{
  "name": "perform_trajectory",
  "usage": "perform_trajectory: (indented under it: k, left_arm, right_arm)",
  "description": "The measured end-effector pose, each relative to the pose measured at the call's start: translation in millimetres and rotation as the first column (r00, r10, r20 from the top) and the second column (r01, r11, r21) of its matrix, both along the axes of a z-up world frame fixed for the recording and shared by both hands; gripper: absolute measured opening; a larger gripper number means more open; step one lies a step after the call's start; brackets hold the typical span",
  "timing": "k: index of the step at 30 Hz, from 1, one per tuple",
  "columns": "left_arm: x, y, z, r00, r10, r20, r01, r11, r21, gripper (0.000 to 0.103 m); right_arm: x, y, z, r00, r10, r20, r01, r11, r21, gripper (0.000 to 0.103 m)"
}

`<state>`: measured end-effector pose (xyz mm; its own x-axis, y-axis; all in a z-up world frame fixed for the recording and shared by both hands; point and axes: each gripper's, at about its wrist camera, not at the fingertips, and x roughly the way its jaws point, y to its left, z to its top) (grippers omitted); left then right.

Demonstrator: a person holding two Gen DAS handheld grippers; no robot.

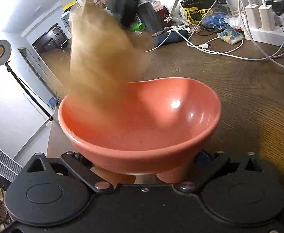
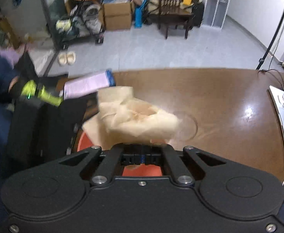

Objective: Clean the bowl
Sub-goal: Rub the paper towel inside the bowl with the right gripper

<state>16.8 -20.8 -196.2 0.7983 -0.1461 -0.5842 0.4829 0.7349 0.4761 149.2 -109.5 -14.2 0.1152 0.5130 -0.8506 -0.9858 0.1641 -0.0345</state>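
The right tongs (image 2: 142, 156) are clamped together on a crumpled beige cloth (image 2: 134, 118), which bunches just ahead of their tips and hangs over the bowl. To wipe well, I judge the cloth should be pressed low against the inner wall and swept round the whole basin, rim included, while the other side keeps the bowl from sliding or tipping on its feet.

The left tongs (image 1: 142, 161) stand wide, a finger on either side of the glossy salmon-pink footed bowl (image 1: 151, 120). Whether their pads actually press on it I cannot tell, as the tips are hidden behind its body.

The bowl sits directly ahead of the left tongs, on a dark brown wooden table (image 1: 239, 89). Its inside is smooth, shiny and mostly clean, with a tiny dark speck near the bottom. The cloth's blurred edge dips over the far left rim.
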Motion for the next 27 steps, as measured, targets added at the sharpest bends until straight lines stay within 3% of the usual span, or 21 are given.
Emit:
perform_trajectory:
  k: [4, 10, 16, 22, 27]
  left_arm:
    - [-0.4, -0.8, 0.0, 1.000, -0.010, 0.006, 0.010, 1.000, 0.008, 0.098]
    - [-0.1, -1.1, 0.2, 1.000, -0.015, 0.006, 0.014, 1.000, 0.012, 0.098]
    - [0.2, -0.6, -0.5, 1.000, 0.001, 0.003, -0.001, 1.000, 0.009, 0.098]
    - [0.0, 0.1, -0.2, 1.000, 0.000, 0.004, 0.000, 1.000, 0.006, 0.098]
    - [1.5, 0.5, 1.6, 1.000, -0.009, -0.004, 0.009, 1.000, 0.006, 0.098]
  right_arm:
    - [-20.6, -7.2, -26.5, 0.999, 0.048, -0.004, -0.048, 0.994, -0.102, 0.000]
    - [-38.6, 18.1, -19.8, 0.992, 0.058, -0.110, -0.057, 0.998, 0.014, 0.000]
    - [-19.8, 41.1, -18.5, 0.996, -0.018, -0.088, 0.027, 0.994, 0.102, 0.001]
    - [21.5, 26.7, -45.1, 0.990, -0.135, -0.039, 0.135, 0.991, 0.017, 0.000]
    - [21.4, 1.2, -57.9, 0.993, -0.109, -0.053, 0.104, 0.991, -0.081, 0.000]
